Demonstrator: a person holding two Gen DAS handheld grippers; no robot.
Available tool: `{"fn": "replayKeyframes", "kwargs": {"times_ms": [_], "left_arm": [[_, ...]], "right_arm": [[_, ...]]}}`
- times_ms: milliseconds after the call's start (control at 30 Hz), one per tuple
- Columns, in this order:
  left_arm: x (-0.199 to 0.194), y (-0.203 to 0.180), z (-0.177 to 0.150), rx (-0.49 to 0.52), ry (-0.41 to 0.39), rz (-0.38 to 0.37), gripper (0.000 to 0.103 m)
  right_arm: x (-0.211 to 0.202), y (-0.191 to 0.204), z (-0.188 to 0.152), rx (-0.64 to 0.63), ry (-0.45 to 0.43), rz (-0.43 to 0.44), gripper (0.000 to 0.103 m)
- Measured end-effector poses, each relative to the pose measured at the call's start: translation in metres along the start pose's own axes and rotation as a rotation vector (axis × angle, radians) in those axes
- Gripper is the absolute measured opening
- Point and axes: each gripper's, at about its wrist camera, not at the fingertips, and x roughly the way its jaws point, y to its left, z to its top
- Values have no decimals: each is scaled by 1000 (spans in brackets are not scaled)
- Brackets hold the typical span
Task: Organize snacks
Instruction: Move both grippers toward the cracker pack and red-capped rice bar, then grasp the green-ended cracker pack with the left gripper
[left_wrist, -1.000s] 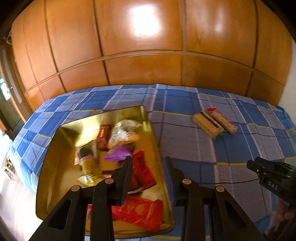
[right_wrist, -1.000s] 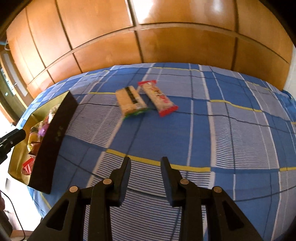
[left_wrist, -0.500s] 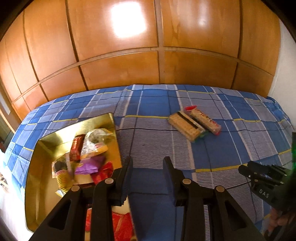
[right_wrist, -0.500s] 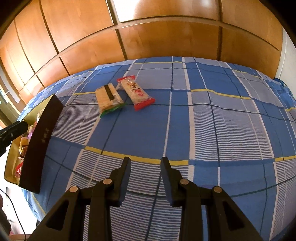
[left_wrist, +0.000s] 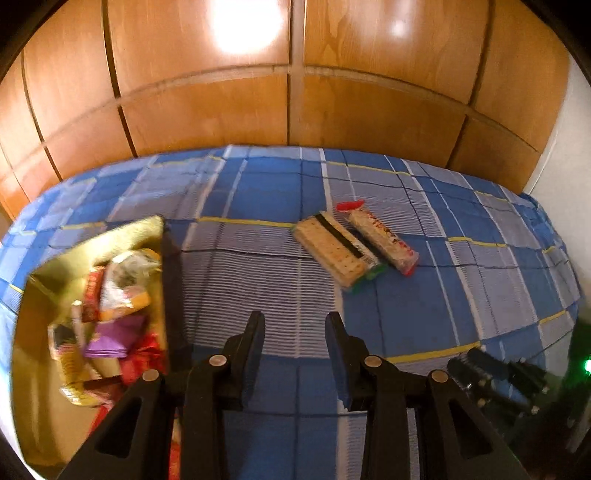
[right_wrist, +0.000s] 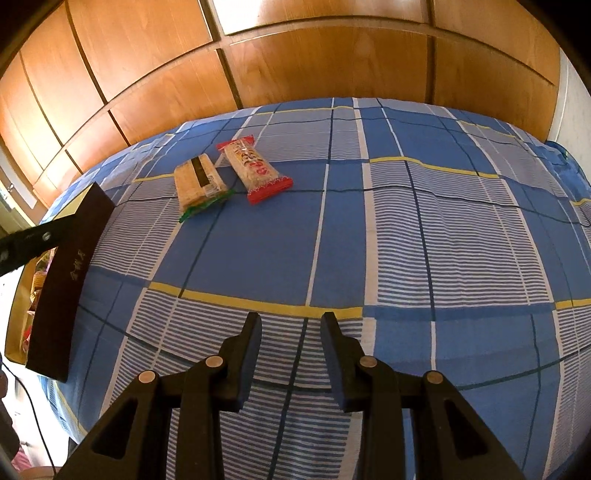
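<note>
Left wrist view: two snack packets (left_wrist: 354, 247) lie side by side on the bed (left_wrist: 258, 288), well ahead of both grippers' empty, parted fingers (left_wrist: 255, 339).

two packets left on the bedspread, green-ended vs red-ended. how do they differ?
The green-ended packet is wider and squarer, with a dark stripe along its length; the red-ended packet is narrower and longer, with red print instead of a stripe. The green-ended packet lies nearer the gold box; the red-ended packet lies on its far side from the box. Both lie flat on the blue checked bedspread, side by side and roughly parallel, clear of both tools.
</note>
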Motion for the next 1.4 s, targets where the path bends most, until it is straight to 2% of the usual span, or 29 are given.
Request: {"fn": "replayKeyframes", "kwargs": {"times_ms": [433,667,867,1133,1200,1300,1333,1400], "left_arm": [[38,-12,29,-49,65,-23,35],[60,-21,45,-79,101,-36,39],[77,-26,61,-89,102,-41,53],[110,-34,77,-103,145,-20,53],[115,-37,81,-100,135,-11,57],[122,-41,85,-79,117,28,57],[123,-39,84,-77,117,32,54],[124,-32,78,-102,115,2,49]], "right_arm": [[1,-2,-2,-11,-15,28,38],[1,-2,-2,-13,-21,34,38],[1,-2,-2,-14,-24,39,38],[2,-2,-2,-11,-29,49,38],[2,-2,-2,-12,-30,51,38],[3,-2,-1,-12,-33,56,38],[2,-2,-2,-12,-34,58,38],[2,-3,-2,-11,-35,62,38]]}}
